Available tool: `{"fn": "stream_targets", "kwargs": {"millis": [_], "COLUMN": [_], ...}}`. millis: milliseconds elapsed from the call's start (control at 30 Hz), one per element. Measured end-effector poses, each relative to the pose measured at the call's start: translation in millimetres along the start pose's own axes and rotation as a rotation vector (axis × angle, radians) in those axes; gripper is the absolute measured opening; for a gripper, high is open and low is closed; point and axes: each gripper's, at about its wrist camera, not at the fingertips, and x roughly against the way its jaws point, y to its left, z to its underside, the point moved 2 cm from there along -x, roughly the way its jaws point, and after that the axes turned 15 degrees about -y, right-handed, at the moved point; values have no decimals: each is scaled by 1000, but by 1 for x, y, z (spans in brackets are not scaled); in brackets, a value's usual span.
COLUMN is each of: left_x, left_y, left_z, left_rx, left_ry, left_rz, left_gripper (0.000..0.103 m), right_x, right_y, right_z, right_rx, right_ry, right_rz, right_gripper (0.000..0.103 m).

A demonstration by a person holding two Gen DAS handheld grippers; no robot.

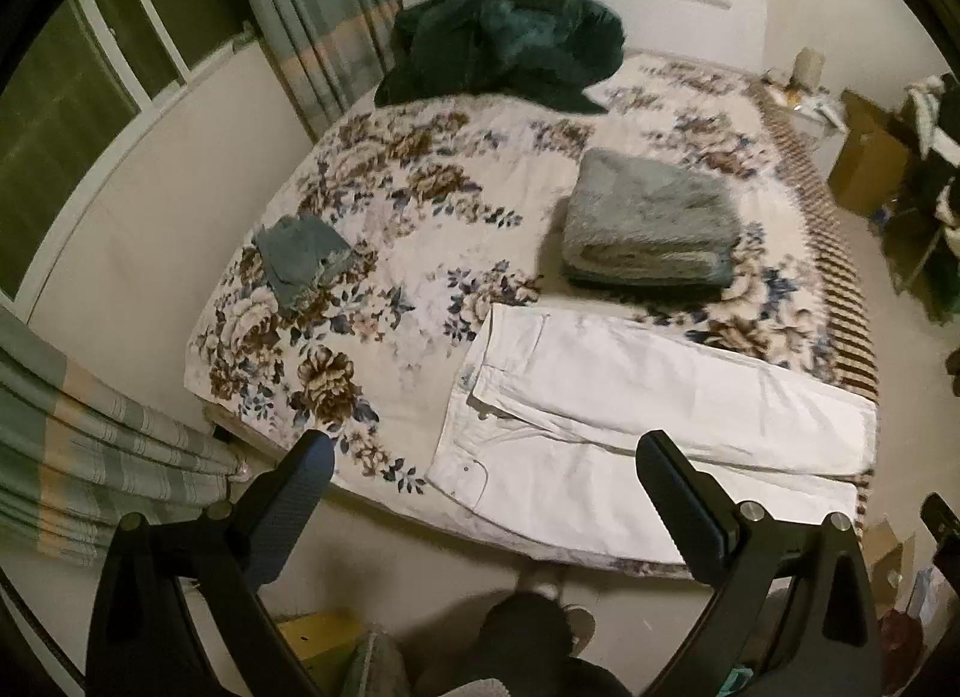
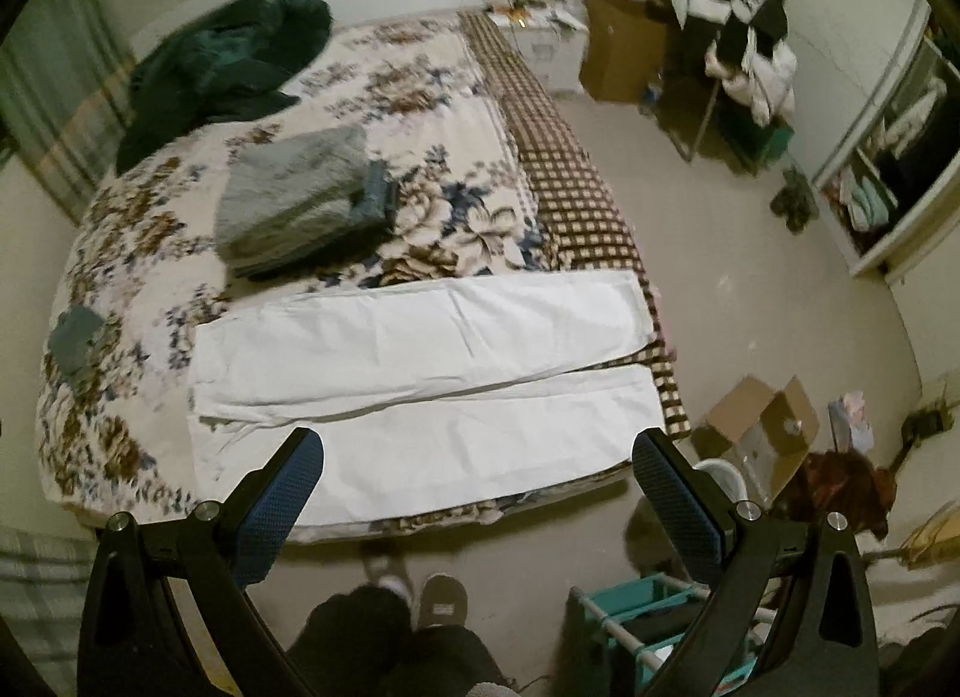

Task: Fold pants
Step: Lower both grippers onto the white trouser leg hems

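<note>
Pants (image 2: 420,373) lie flat across the bed's (image 1: 420,229) near edge, legs pointing right. Behind them sits a folded blanket (image 2: 294,199) (a small cloth (image 1: 303,256), perhaps folded, far left).

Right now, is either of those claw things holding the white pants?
No. Both the left gripper and right gripper hang open above the white pants, which lie flat on the bed.

Walls: plain, pale cream.
Floor (image 2: 750,289): beige, dimly lit.
Bed (image 1: 420,253): floral cover, checked side edge.
Window (image 1: 90,84): dark, white frame, at left.
Curtains (image 1: 312,6): green-striped.
Wardrobe (image 2: 888,156): open, at right.
Cardboard box (image 2: 762,433): open, on the floor.
</note>
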Motion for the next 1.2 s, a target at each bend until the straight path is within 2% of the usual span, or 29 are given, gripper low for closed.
{"fn": "stream_targets", "kwargs": {"millis": [167, 233, 267, 300, 367, 433, 633, 800, 967, 1000, 1067, 1100, 1167, 1200], "left_x": [-93, -146, -160, -194, -235, -294, -431, -525, -571, -576, -579, -579, -573, -566], "left_y": [-12, -14, -14, -13, -10, -5, 1, 0, -9, -14, -19, -22, -28, -31], "left_z": [-14, -20, -20, -22, -22, -20, 4, 30, 52, 56, 60, 61, 59, 56], "left_rx": [25, 72, 89, 137, 209, 299, 477, 586, 600, 580, 547, 535, 519, 507], "left_ry": [115, 196, 222, 283, 355, 435, 601, 697, 750, 750, 738, 719, 662, 629], "left_rz": [-34, -36, -39, -40, -40, -66, -143, -182, -210, -219, -221, -211, -192, -180], "left_gripper": [103, 103, 103, 103, 103, 103, 103, 103, 102, 97, 73, 70, 55, 50], "right_x": [-125, -171, -195, -219, -268, -317, -446, -528, -584, -594, -609, -616, -628, -632], "right_y": [-19, -26, -28, -30, -34, -38, -59, -83, -103, -105, -111, -114, -119, -121], "right_z": [-23, -32, -35, -37, -43, -46, -41, -26, -8, -5, 2, 5, 10, 12], "right_rx": [-113, -172, -196, -223, -272, -314, -407, -497, -623, -644, -686, -710, -746, -763], "right_ry": [105, 151, 174, 200, 245, 287, 376, 433, 486, 496, 515, 517, 520, 519], "right_rz": [32, 42, 61, 78, 105, 142, 238, 293, 312, 312, 318, 319, 327, 329], "right_gripper": [103, 103, 103, 103, 103, 103, 103, 103, 103, 103, 103, 103, 103, 103]}}
